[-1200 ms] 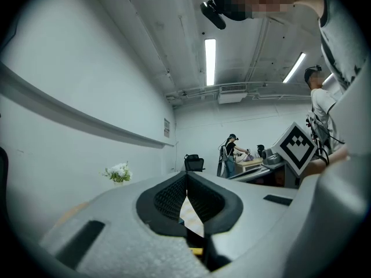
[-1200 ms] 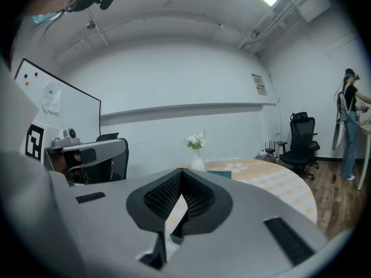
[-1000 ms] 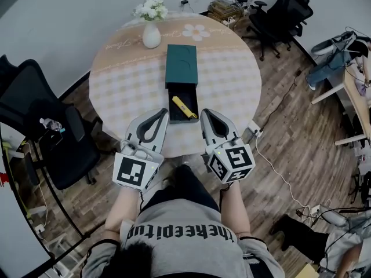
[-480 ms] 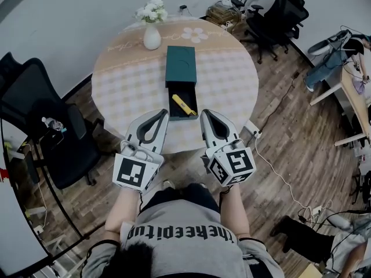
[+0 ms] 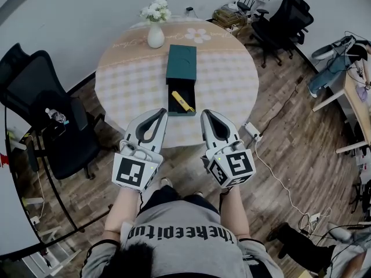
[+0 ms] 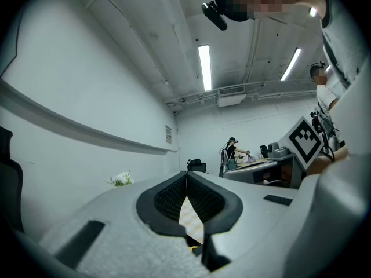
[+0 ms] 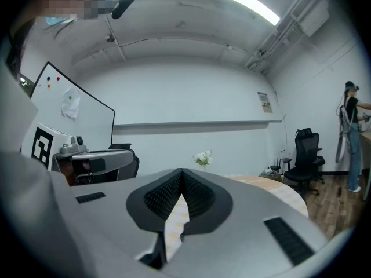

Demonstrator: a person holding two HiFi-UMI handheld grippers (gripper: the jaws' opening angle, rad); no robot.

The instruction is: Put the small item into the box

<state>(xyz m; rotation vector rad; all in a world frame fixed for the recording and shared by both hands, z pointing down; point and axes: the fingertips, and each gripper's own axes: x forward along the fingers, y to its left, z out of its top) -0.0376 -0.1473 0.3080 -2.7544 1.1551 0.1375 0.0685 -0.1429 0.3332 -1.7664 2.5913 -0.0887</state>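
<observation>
**Boxed already, not yet shut**

See small yellow item [image 5: 182, 102] lying slantwise in the open drawer [image 5: 191, 97] of the teal box [image 5: 181, 63], on the surface [image 5: 127, 80]. Holding left gripper [image 5: 160, 113] and right gripper [image 5: 206, 114] at the near edge, jaws together (nothing between either pair), likely leaving the drawer free for closing.

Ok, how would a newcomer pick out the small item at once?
Find the round table with the checked cloth. Near its middle lies a dark green box whose black tray is slid out toward the person; the small item lies slantwise in that tray. It is the only bright yellow thing there.
</observation>
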